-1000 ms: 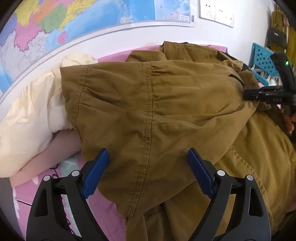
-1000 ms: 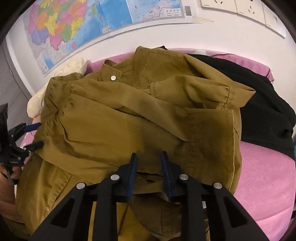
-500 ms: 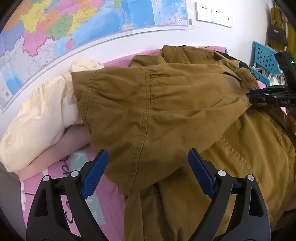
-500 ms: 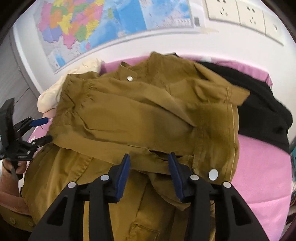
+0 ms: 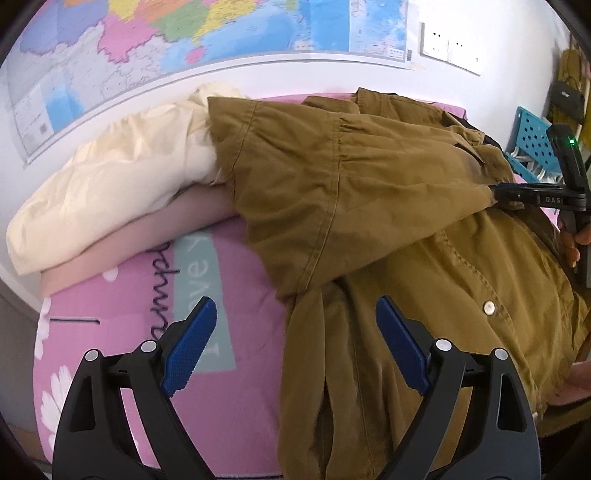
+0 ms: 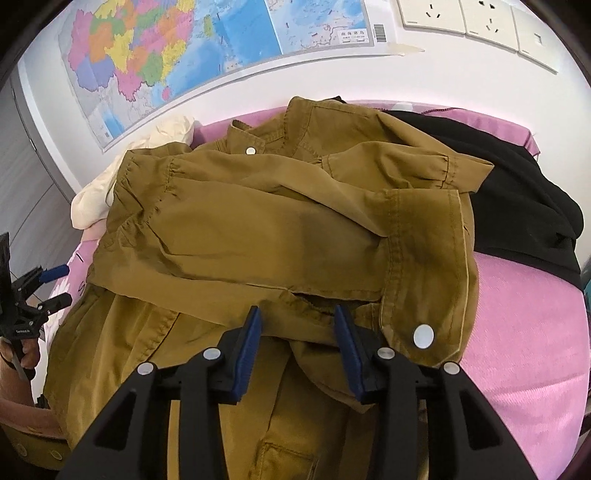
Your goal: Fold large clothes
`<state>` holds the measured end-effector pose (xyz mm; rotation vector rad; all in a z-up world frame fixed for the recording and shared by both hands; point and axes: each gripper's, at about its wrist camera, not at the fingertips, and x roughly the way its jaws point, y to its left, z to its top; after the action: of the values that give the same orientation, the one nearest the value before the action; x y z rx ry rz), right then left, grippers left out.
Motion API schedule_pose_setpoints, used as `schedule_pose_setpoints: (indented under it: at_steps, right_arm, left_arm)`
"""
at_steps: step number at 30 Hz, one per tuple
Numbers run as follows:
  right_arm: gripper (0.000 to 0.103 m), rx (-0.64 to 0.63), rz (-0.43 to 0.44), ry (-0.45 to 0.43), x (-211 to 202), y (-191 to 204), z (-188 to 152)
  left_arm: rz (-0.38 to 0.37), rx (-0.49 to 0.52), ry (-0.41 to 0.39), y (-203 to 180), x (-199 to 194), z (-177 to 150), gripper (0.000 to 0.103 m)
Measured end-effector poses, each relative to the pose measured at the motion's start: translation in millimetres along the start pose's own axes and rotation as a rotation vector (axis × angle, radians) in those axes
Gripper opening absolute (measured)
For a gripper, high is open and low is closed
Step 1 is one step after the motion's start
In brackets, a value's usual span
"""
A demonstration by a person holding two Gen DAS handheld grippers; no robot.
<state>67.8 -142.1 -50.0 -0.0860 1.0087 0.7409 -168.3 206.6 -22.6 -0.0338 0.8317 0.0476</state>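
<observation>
An olive-brown jacket [image 6: 280,229] of matte cotton twill lies on a bed with a pink sheet [image 6: 524,332], its body spread toward the near edge and a sleeve [image 6: 332,236] folded across the chest. The sleeve ends in a stitched cuff [image 6: 424,295] with a pale round snap, and a matching snap shows on the stand-up collar [image 6: 255,144]. Gathered seams pucker the cloth at the shoulder. From the left wrist view the same jacket [image 5: 369,221] drapes in soft, wrinkled folds, with a double-stitched hem and a small pale button on the front placket.

The right hand-held gripper [image 6: 297,347] hovers low over the jacket just below the folded sleeve, its ribbed blue pads [image 6: 249,350] parted with cloth showing between them; nothing is clamped. In the left wrist view, however, the right tool looks pressed onto a fold of the jacket, so I cannot tell for certain. The left hand-held gripper [image 5: 295,347] stands spread wide, one pad [image 5: 190,345] over the pink sheet, the other over the jacket's lower edge, gripping nothing.

Beside the jacket, a cream, puffy quilt [image 5: 110,184] rests on a smooth peach pillow [image 5: 155,236]. A black garment [image 6: 517,203] lies bunched on the far right side. A glossy coloured map [image 6: 184,48] and white sockets [image 6: 484,18] are on the wall.
</observation>
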Motion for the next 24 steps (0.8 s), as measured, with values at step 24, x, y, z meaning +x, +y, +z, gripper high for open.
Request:
schedule_pose_setpoints:
  at_steps: [24]
  right_arm:
    - [0.077,0.246,0.092,-0.052,-119,-58,-116]
  left_arm:
    - [-0.258,-0.158,0.150,7,-16,-93,0.089]
